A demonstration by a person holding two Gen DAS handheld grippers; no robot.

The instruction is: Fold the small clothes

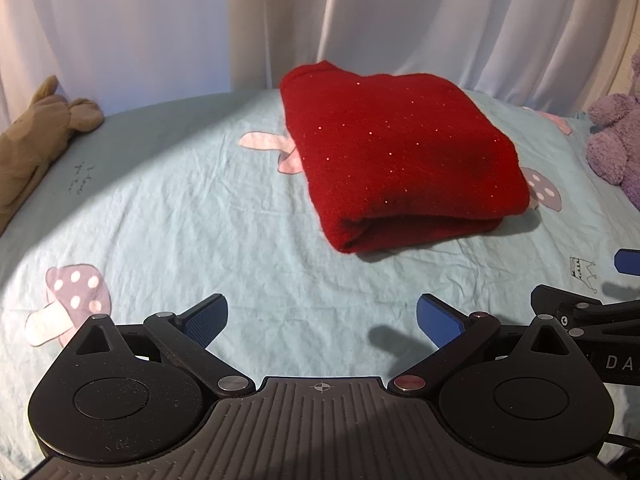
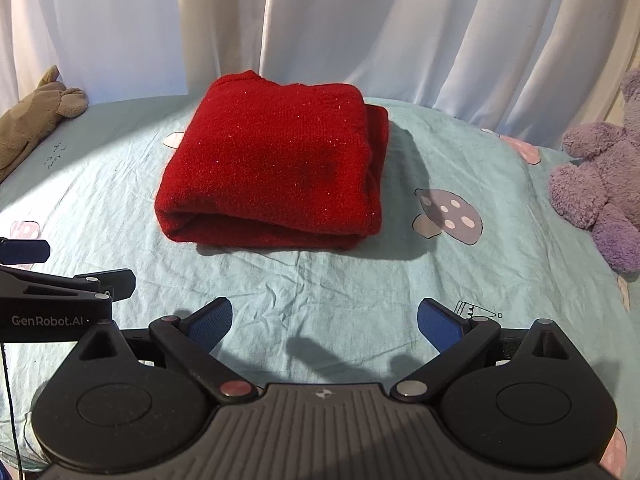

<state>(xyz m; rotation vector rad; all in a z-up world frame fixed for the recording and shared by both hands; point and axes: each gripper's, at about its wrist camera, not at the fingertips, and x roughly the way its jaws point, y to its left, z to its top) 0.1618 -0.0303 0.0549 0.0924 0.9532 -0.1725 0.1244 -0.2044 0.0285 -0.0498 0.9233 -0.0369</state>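
On the bed sheet [image 1: 224, 216], a pale blue one printed with mushrooms and small doodles, a red sweater [image 1: 400, 152] lies folded into a thick, compact rectangle, its rounded fold facing the cameras and its layers stacked flat. Tiny sparkles dot the knit. From the right wrist view the sweater [image 2: 276, 172] sits a little left of centre, with a second layer edge showing along its right side and a shadow falling onto the sheet [image 2: 320, 292] beyond it.

Both grippers hover low over the sheet on the near side of the sweater, apart from it and touching nothing. The left gripper [image 1: 322, 322] has its blue-padded fingers spread wide with only bare sheet between them. The right gripper [image 2: 324, 322] is likewise spread wide and holds nothing. Each one appears at the edge of the other's view, so the two sit side by side.

A tan stuffed toy [image 1: 36, 136] lies at the far left edge of the bed, and a purple plush toy [image 2: 600, 192] sits at the far right, both well apart from the sweater. White curtains [image 2: 360, 28] hang behind the bed
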